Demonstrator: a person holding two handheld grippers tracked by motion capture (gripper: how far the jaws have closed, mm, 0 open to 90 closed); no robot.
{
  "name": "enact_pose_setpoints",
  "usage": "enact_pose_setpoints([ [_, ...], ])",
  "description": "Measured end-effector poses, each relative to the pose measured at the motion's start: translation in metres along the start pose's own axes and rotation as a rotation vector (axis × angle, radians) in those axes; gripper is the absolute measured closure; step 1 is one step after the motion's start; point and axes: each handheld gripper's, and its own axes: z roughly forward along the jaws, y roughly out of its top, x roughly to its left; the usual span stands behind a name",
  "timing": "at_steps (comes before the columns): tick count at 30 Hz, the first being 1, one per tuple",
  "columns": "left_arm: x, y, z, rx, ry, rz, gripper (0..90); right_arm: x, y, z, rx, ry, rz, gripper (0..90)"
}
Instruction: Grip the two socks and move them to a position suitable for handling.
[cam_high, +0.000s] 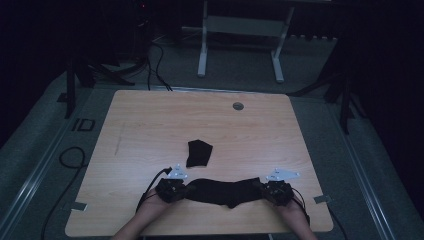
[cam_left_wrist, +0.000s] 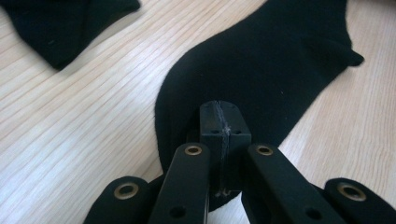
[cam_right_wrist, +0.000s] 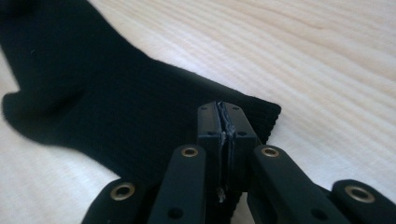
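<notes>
Left tool (cam_high: 176, 189): black body, grey three-cornered plate on top at 12 o'clock, black cable trailing off toward 7 o'clock. Right tool (cam_high: 270, 190): same black build, same grey plate, thin black cable at 4 o'clock. Bare forearms, no sleeves in the high view. Left gripper view: left tool (cam_left_wrist: 219, 122) has matte black linkage arms with brass-ringed rivet holes and small black screw holes, scuffed grey seam between pads. Right tool (cam_right_wrist: 220, 122) identical, seam more ragged.
</notes>
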Motion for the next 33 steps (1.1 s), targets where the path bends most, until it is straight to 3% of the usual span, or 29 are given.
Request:
enact_pose_setpoints([
  [5,0.0,-0.008,-0.007,-0.005,-0.006,-0.013,89.8,0.011,-0.006,-0.002,-0.014,0.018,-0.012,85.2],
  [18,0.002,-0.009,-0.009,-0.03,-0.02,-0.011,89.0,0.013,-0.001,-0.002,0.006,0.04,-0.013,78.4],
  [22,0.002,-0.007,-0.022,-0.072,0.002,0.011,78.8,0.014,0.009,-0.008,-0.017,0.057,-0.018,73.4],
  [26,0.006,-0.013,-0.037,-0.131,0.043,-0.009,62.2,0.013,0.025,-0.011,-0.055,0.066,-0.015,64.9],
  [29,0.011,-0.021,-0.046,-0.172,0.055,-0.013,54.0,0.013,0.044,-0.009,-0.081,0.072,-0.029,57.6],
  [33,0.016,-0.03,-0.054,-0.188,0.068,-0.028,48.9,0.018,0.074,0.002,-0.101,0.089,-0.061,49.1],
])
